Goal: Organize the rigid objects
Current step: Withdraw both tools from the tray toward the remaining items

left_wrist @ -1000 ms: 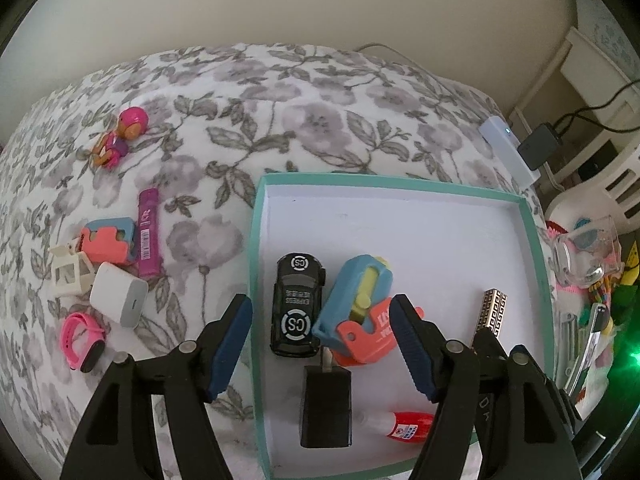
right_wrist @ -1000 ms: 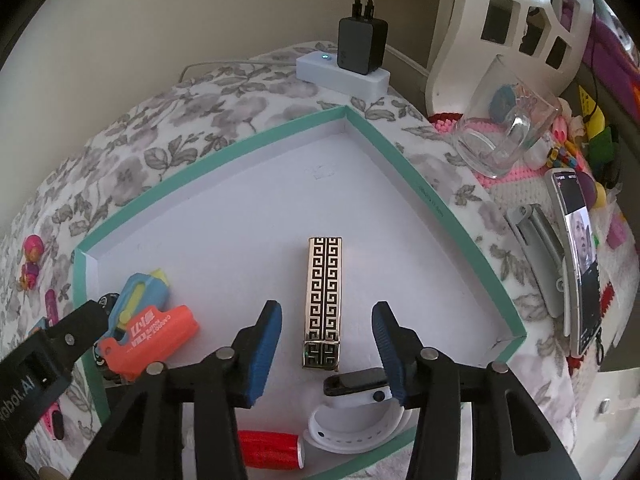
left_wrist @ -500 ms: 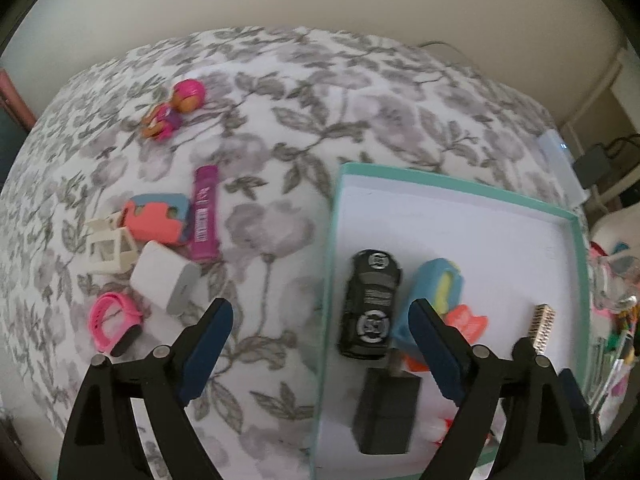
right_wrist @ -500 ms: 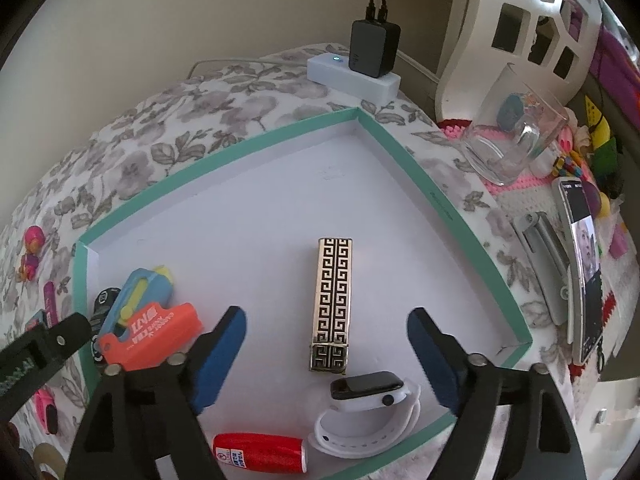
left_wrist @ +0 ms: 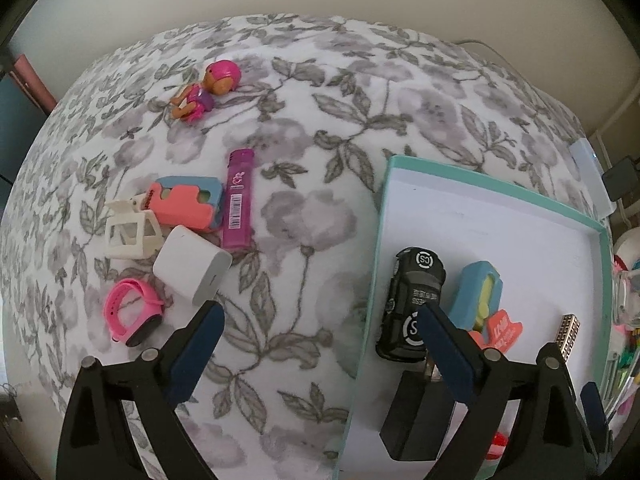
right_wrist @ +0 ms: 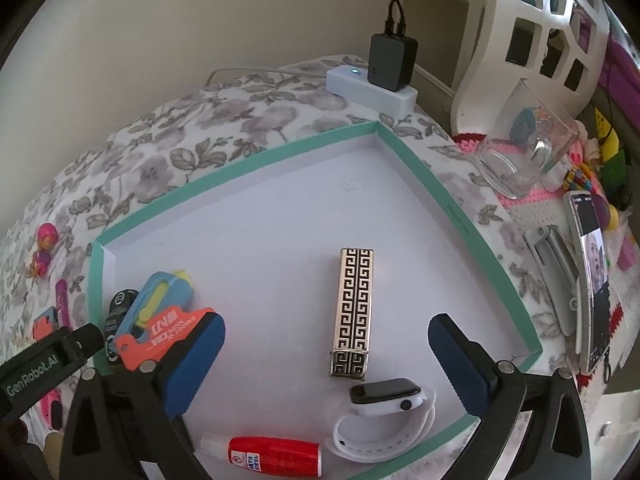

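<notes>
Two sets of tongs, both released and widening, nothing between the pads of either: left tongs [left_wrist: 320,342] low in the left wrist view, straddling the box wall; right tongs [right_wrist: 326,354] low in the right wrist view, above the box floor. Already inside the teal-rimmed box [right_wrist: 240,168]: patterned metal bar [right_wrist: 354,312], white smartwatch [right_wrist: 384,420], red glue tube [right_wrist: 276,454], black toy car [left_wrist: 414,304], blue-and-orange cutter [left_wrist: 478,300], black charger [left_wrist: 420,416]. Outstanding, at left of the left wrist view on the floral surface [left_wrist: 320,92]: white charger cube [left_wrist: 192,266], pink band [left_wrist: 132,312], cream frame piece [left_wrist: 130,234], second cutter [left_wrist: 188,204], purple lighter [left_wrist: 238,200], pink-helmeted figure [left_wrist: 208,90]. Probable next step: collect the nearest loose item, the white cube. Approach from above, align pads with two opposite flat faces, close squarely. Smooth hard plastic, rounded corners: likely to slip under an edge grip. Soft fabric beneath: expect slight sinking. Avoid nudging the pink band just beside.
</notes>
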### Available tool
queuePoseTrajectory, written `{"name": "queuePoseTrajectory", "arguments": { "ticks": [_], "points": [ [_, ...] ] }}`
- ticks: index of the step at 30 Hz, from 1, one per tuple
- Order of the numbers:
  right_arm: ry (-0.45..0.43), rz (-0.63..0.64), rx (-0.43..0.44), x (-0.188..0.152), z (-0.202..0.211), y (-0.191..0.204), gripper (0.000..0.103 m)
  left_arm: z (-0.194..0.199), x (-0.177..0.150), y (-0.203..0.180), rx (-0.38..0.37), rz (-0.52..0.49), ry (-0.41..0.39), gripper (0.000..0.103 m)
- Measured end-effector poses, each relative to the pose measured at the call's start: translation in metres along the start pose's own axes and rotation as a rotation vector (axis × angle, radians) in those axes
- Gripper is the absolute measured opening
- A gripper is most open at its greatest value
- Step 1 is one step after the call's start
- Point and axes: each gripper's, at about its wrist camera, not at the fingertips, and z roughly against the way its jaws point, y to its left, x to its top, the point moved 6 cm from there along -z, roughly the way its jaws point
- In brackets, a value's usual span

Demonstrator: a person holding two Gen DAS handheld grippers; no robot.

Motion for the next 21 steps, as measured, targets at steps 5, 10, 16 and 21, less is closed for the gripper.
{"name": "queuePoseTrajectory", "arguments": {
  "ticks": [5,10,16,21],
  "points": [
    [0.005,0.006,0.005,-0.001,0.000,0.003,0.103,-0.002,-0.001,0.003,0.012,0.003,0.011,0.097],
    [-0.007,0.018,0.001,-0.001,0.005,0.008,0.103,0.001,0.000,0.009,0.028,-0.006,0.016,0.097],
    [-0.073,0.074,0.048,0.003,0.029,0.035,0.103,0.010,0.007,0.038,0.060,0.041,0.011,0.097],
    [-0.102,0.122,0.105,0.003,0.044,0.069,0.103,0.016,0.012,0.082,0.100,0.144,0.001,0.097]
  ]
}}
